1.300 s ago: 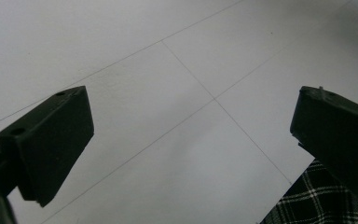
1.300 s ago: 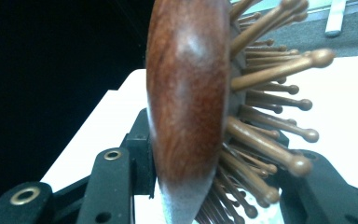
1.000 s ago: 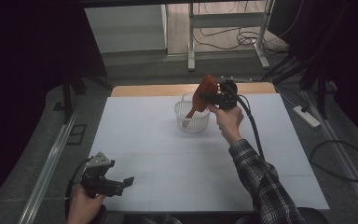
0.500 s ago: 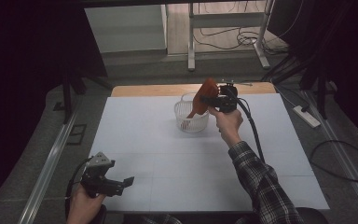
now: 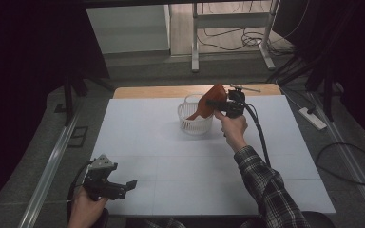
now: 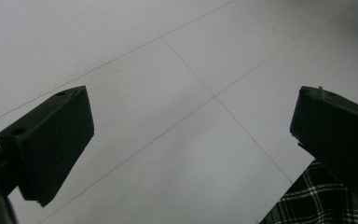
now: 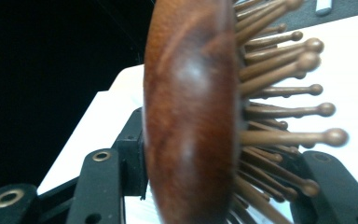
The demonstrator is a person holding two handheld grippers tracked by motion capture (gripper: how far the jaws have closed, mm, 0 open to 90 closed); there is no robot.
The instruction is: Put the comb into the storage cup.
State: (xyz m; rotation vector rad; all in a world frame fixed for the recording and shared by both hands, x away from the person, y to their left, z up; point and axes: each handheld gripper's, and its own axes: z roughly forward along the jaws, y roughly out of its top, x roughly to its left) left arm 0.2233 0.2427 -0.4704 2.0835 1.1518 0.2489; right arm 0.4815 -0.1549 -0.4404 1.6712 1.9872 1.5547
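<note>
**Right gripper clamps the hairbrush over the basket**

Your right gripper (image 5: 218,102) is closed on the wooden hairbrush (image 5: 208,105), one jaw against its smooth back, the other among the bristles (image 7: 284,112). The brush hangs at 12 o'clock on the table (image 5: 147,133), its long axis slanting down toward 7 o'clock into the white basket (image 5: 193,121), which sits directly beneath it. Your left gripper (image 5: 123,186), at 7 o'clock, has its jaws spread wide, holding nothing, above bare tabletop.

A brown wooden brush (image 5: 210,103) with ball-tipped wooden pins is clamped at its head, tilted, its handle dipping into a clear ribbed cup (image 5: 195,115) standing upright on the white bench (image 5: 161,137).
</note>
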